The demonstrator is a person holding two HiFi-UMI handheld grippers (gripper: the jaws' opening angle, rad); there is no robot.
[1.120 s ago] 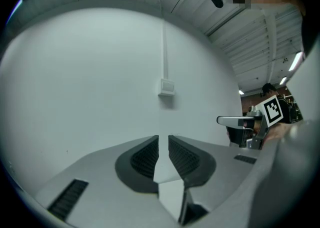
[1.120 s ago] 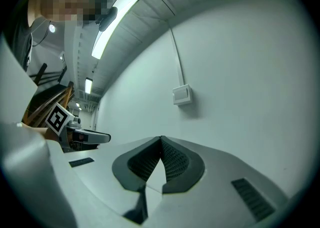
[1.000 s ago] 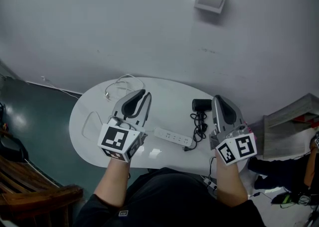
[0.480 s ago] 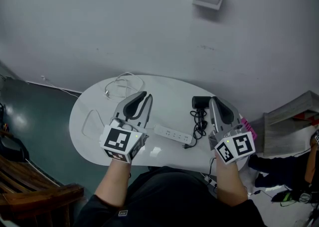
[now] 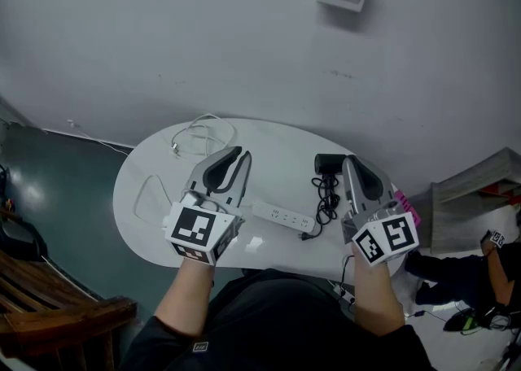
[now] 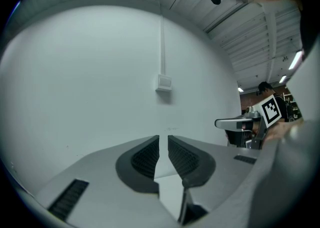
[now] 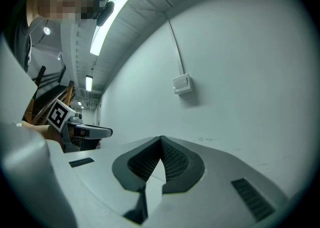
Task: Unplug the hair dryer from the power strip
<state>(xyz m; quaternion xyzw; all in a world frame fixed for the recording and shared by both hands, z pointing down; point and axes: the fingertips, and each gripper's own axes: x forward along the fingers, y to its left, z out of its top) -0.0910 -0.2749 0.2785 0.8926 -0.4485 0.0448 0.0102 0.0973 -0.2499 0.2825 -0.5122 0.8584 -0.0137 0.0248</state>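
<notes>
above the near edge of the white counter, almost nothing has changed in the last second. my left gripper hangs in the same spot over the left end of the power strip. its jaws have eased in a touch, leaving a narrow slit with nothing in it. my right gripper has nudged only slightly and is pressed fully closed on nothing, just right of the coiled black cord. so i judge the unplugging has not started: neither gripper touches strip or plug, and the right one must open before it can take anything.

the hair dryer is a small black body lying near the counter's far right side, just beside my right gripper's tip. its cord is bunched in loose loops below it and runs down to a dark plug, which looks still seated at the right end of the long white strip.
</notes>
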